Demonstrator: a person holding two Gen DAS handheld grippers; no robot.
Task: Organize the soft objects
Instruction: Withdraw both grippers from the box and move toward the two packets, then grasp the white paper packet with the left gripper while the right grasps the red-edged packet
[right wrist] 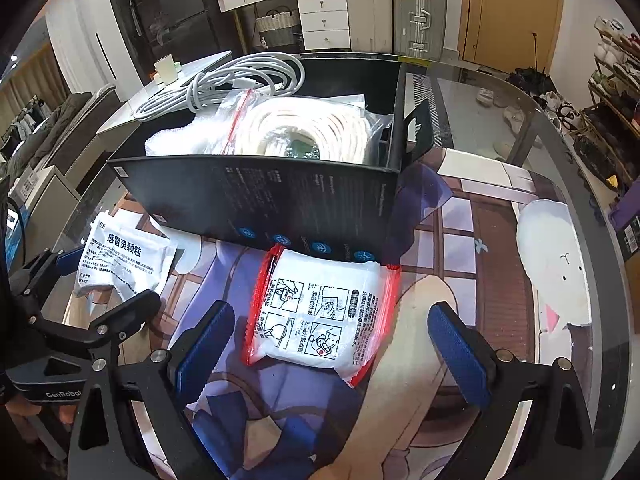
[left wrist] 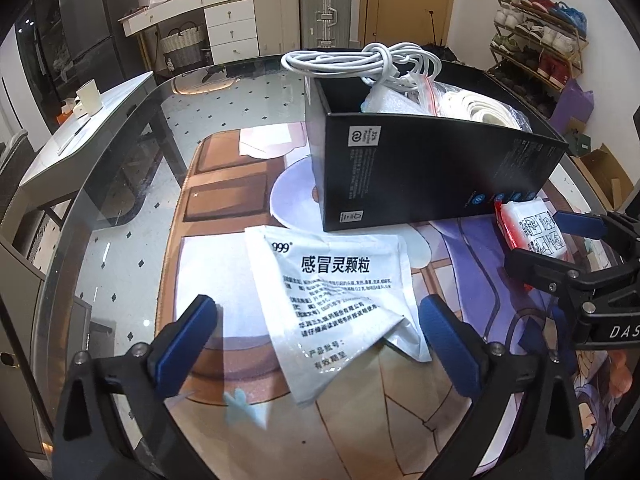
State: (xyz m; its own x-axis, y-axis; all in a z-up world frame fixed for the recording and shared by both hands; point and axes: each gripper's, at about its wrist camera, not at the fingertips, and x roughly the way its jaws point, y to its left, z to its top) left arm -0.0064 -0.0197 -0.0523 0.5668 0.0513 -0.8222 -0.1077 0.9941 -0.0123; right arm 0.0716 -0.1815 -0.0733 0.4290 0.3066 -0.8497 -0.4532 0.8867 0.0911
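Glass table (left wrist: pixel 120 184), crinkled sachet (left wrist: pixel 340 304), matte box (left wrist: pixel 432 176)

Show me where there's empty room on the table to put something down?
The mat is bare right of the black box and the red-edged packet. In the left view, the glass table left of the mat is bare too. The box itself is crowded with a white cable and bagged rope.

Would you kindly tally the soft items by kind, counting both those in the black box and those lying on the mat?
Sachets on the mat: 2, white sachet, red-edged packet
Cable bundles in the box: 1
Bagged cord coils: 1
Foam wrap: 1
Total: 5
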